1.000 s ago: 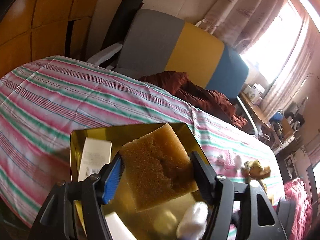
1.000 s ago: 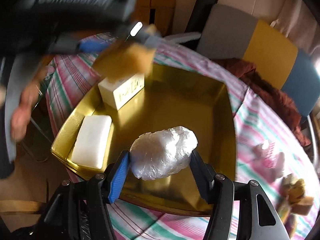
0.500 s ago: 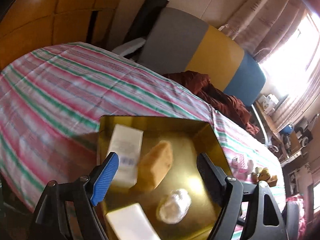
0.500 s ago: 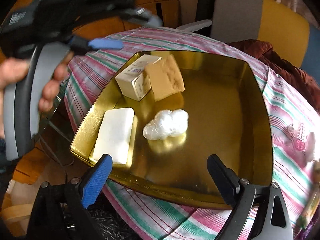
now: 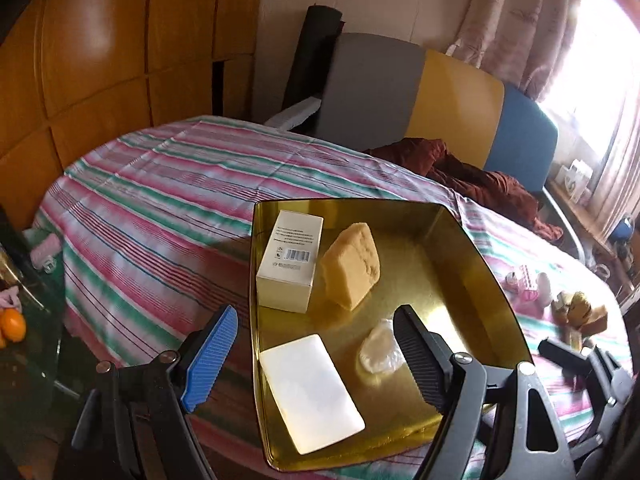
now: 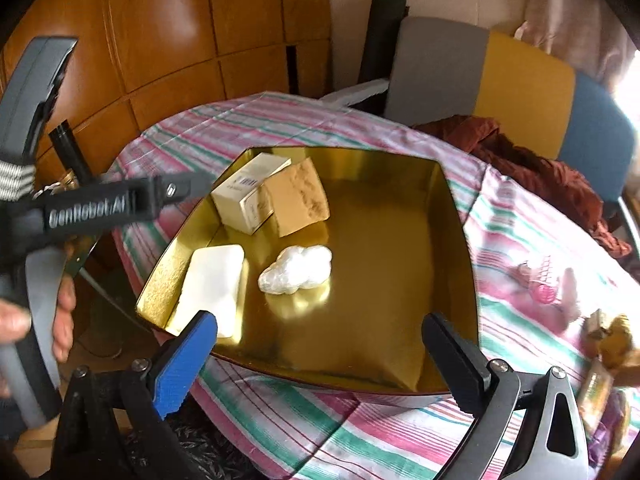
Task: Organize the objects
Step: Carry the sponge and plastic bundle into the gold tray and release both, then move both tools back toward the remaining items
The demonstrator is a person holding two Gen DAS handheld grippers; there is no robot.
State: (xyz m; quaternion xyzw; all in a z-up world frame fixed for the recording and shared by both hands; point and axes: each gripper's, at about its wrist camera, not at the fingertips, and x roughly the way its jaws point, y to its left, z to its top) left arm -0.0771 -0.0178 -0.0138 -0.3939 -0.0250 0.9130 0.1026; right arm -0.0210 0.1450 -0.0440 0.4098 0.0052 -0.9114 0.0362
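I have both sets of tongs standing wide and holding nothing. My left tongs (image 5: 314, 354) hang over the near left corner of the gold tray (image 5: 492, 280), their jaws spread with only the tray floor between them. My right tongs (image 6: 320, 356) sit over the tray's near edge; their jaws have just been opening further, and nothing lies between them.

I count four things in the one tray. A cream carton (image 5: 289, 260) with a barcode stands in the far left corner. One tan sponge (image 5: 352, 264) leans just to its right, touching it as far as I can tell. One flat white block (image 5: 310, 390) lies near the left wall at the near end. One crumpled clear-plastic bundle (image 6: 296, 270) rests on the tray floor, right of the white block and nearer than the sponge, apart from both.

The tray sits on a worktop covered by a pink, green and white striped cloth (image 5: 160, 200). On the cloth well to the right of the tray lie a few small items (image 5: 532, 280), pinkish and brownish, too blurred for me to count. In the right wrist view, a hand (image 6: 60, 320) grips the left tongs' handle at the left edge.
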